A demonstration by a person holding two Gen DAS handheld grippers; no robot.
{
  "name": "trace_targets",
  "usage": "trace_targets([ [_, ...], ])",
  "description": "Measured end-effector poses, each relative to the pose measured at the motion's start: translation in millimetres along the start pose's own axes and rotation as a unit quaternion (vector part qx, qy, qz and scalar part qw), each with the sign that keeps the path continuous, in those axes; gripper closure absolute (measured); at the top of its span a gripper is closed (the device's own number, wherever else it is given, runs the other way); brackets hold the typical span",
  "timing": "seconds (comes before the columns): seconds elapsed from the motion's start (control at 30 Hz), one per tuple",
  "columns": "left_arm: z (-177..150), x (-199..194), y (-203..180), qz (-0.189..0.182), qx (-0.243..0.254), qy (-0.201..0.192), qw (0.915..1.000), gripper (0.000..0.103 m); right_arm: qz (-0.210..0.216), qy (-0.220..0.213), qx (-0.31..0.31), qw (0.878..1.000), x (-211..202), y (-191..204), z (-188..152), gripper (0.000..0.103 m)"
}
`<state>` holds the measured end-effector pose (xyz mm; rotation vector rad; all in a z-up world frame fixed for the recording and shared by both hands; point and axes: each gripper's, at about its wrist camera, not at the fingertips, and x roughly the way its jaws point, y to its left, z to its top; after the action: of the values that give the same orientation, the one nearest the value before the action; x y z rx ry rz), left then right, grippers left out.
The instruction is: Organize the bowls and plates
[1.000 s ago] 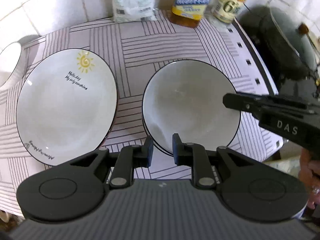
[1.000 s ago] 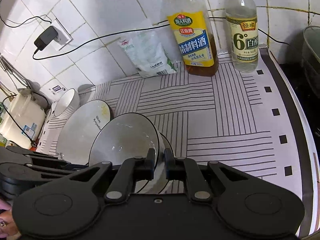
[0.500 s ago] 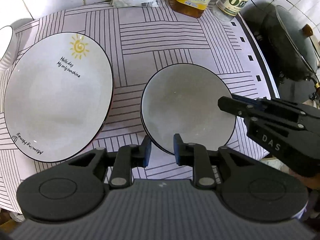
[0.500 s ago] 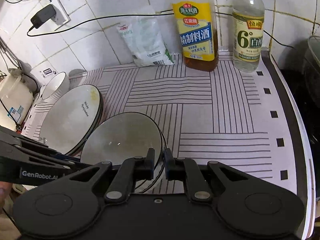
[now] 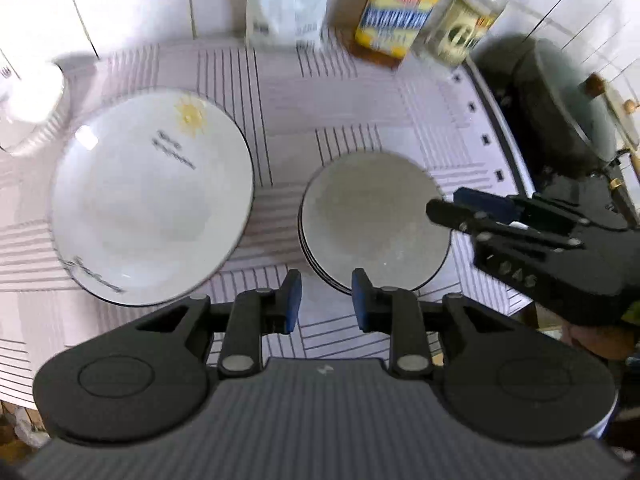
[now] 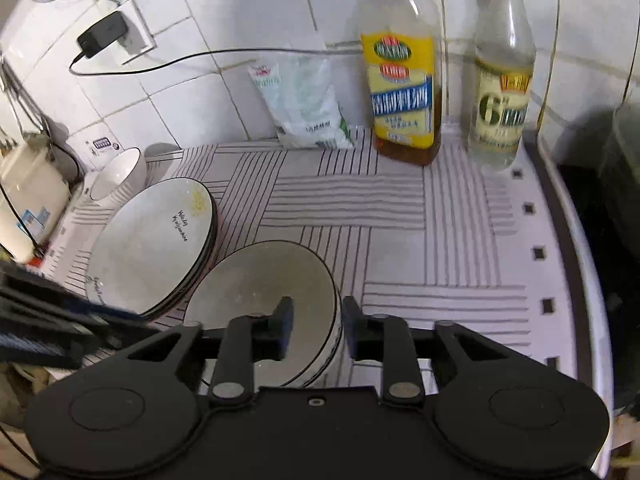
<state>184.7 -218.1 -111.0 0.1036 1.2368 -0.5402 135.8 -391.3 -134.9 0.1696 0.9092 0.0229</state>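
Both hand-held grippers have let go of the bowls since a second ago, and their jaws are opening.

Left wrist view: the left hand-held gripper (image 5: 326, 300) at the bottom middle is released, with nothing between its jaws; the near rim of the stack of bowls (image 5: 374, 224) sits just above it. The big sun plate (image 5: 152, 200) lies to the left on the striped table (image 5: 340, 108). The right hand-held gripper (image 5: 452, 208) reaches in from the right, over the bowls' rim.

Right wrist view: the right hand-held gripper (image 6: 316, 328) is released, with the bowls' rim (image 6: 334, 312) in the gap, not pinched. The plates (image 6: 152, 248) sit at the left, a small bowl (image 6: 116, 174) behind them. Two bottles (image 6: 400, 92) and a bag (image 6: 304, 108) stand at the wall.
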Motion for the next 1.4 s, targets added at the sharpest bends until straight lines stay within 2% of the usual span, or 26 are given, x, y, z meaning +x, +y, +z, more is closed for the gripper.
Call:
trace_targets([
  [0.1, 0.2, -24.3, 5.6, -0.004, -0.003, -0.021, 0.9998, 0.072, -0.020, -0.002, -0.029, 0.999, -7.2, 10.4, -0.4, 0.064],
  [0.3, -2.4, -58.8, 32.1, -0.016, -0.014, -0.046, 0.9987, 0.068, -0.013, -0.016, -0.028, 0.999, -26.4, 30.5, 5.8, 0.064],
  [0.4, -8.3, -71.4, 48.2, -0.014, -0.007, -0.053, 0.9985, 0.062, 0.003, -0.027, -0.020, 0.999, -37.4, 44.6, 8.3, 0.063],
  [0.63, -12.2, -101.9, 105.3, -0.023, -0.027, -0.048, 0.9982, 0.058, 0.030, -0.056, -0.031, 0.998, -59.8, 82.5, 23.6, 0.060],
  [0.7, -11.6, -110.1, 119.2, -0.024, -0.017, -0.052, 0.9982, 0.058, 0.048, -0.055, -0.035, 0.997, -64.3, 94.2, 28.5, 0.060],
  [0.83, -12.5, -126.8, 148.2, -0.014, -0.014, -0.081, 0.9965, 0.058, 0.067, -0.065, -0.061, 0.994, -70.9, 124.3, 33.4, 0.059],
  [1.0, -13.2, -135.3, 191.2, -0.005, -0.019, -0.102, 0.9946, 0.056, 0.083, -0.069, -0.098, 0.989, -62.0, 163.9, 39.8, 0.058],
  [1.2, -1.5, -128.5, 248.5, 0.003, -0.050, -0.103, 0.9935, 0.056, 0.104, -0.072, -0.121, 0.984, -33.8, 208.3, 52.2, 0.054],
  [1.33, 12.8, -124.5, 284.7, 0.020, -0.070, -0.109, 0.9914, 0.045, 0.108, -0.069, -0.116, 0.985, -7.1, 236.8, 63.8, 0.053],
  [1.4, 21.5, -121.3, 300.6, 0.024, -0.068, -0.105, 0.9918, 0.044, 0.106, -0.076, -0.110, 0.985, 5.4, 249.0, 69.9, 0.053],
])
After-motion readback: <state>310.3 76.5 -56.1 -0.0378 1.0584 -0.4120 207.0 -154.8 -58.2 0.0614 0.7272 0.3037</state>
